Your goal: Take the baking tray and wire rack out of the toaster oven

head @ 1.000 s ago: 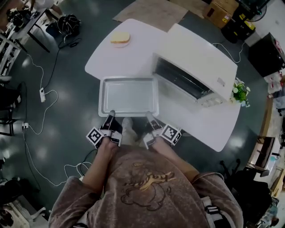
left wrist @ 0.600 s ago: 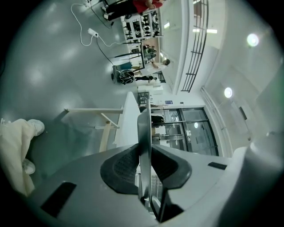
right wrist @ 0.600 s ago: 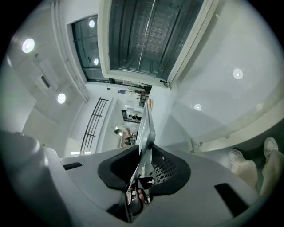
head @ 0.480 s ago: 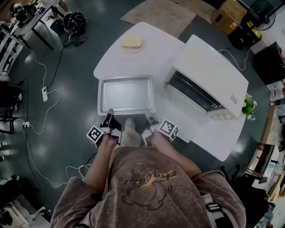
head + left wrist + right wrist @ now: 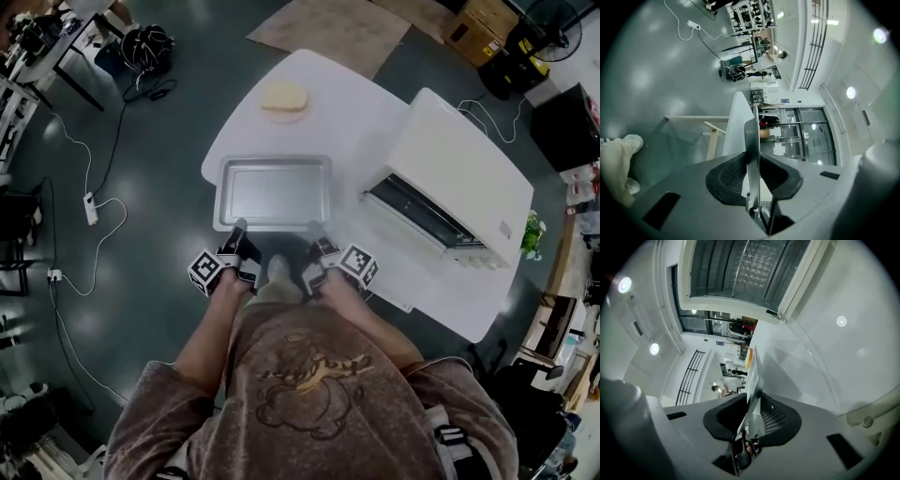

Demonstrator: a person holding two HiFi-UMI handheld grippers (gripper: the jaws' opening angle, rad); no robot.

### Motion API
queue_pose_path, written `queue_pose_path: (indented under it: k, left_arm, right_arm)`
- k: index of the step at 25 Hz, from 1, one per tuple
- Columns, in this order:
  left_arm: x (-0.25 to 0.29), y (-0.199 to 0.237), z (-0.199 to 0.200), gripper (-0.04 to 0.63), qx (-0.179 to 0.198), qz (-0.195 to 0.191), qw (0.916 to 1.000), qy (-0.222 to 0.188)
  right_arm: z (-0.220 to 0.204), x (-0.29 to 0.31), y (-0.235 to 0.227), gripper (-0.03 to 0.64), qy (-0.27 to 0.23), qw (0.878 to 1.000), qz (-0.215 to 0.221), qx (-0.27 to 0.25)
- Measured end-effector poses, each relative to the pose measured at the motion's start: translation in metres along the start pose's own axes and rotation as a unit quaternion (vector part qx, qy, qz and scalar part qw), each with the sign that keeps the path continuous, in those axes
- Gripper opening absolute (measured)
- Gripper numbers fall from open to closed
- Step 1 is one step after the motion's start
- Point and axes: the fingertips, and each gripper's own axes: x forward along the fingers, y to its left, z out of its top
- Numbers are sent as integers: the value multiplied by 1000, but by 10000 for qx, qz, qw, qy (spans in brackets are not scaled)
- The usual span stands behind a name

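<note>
One baking tray (image 5: 275, 192) is out of the one toaster oven (image 5: 450, 202) and lies level over the near left part of the white table (image 5: 347, 103), just left of the oven. I can't quite tell whether it rests on the top or hangs just above it. Two grippers hold it by its near rim: the left gripper (image 5: 238, 228) and the right gripper (image 5: 315, 230) each have their pads pinched on the thin metal edge. The oven's front stands open, with what looks like one wire rack (image 5: 754, 266) inside. One piece of bread (image 5: 284, 97) lies at the table's far side, well apart from the tray. One power strip (image 5: 91, 208) lies on the dark floor (image 5: 150, 281).
</note>
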Motion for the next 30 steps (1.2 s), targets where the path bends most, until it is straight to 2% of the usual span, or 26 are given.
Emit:
queue_pose_path:
  k: [12, 16, 18, 20, 23, 25, 27, 28, 30]
  left_arm:
    - [51, 7, 16, 77, 95, 192, 9994, 266]
    - [60, 4, 18, 78, 257, 267, 9985, 414]
    - [62, 2, 18, 105, 257, 365, 9978, 481]
    - [63, 0, 18, 163, 186, 440, 9977, 490]
    - [59, 3, 14, 164, 114, 608, 9968, 511]
    - [54, 9, 11, 146, 20, 781, 9957, 502]
    - [49, 16, 10, 87, -73, 950, 9944, 461]
    - [48, 17, 9, 49, -113, 976, 9942, 443]
    - [49, 19, 9, 32, -201, 950, 9944, 411]
  right_arm:
    - [20, 33, -15, 81, -518, 9977, -211, 369]
    - [25, 40, -15, 78, -672, 9964, -199, 476]
    - [27, 42, -16, 75, -740, 9956, -218, 527]
    - [29, 44, -17, 69, -803, 9948, -231, 578]
    - [30, 45, -21, 64, -870, 9935, -285, 680]
    - [31, 45, -24, 60, -876, 9931, -329, 712]
    - [32, 46, -26, 57, -881, 9926, -356, 759]
    - [33, 47, -27, 57, -872, 9923, -374, 790]
    - [32, 49, -30, 57, -787, 9928, -455, 782]
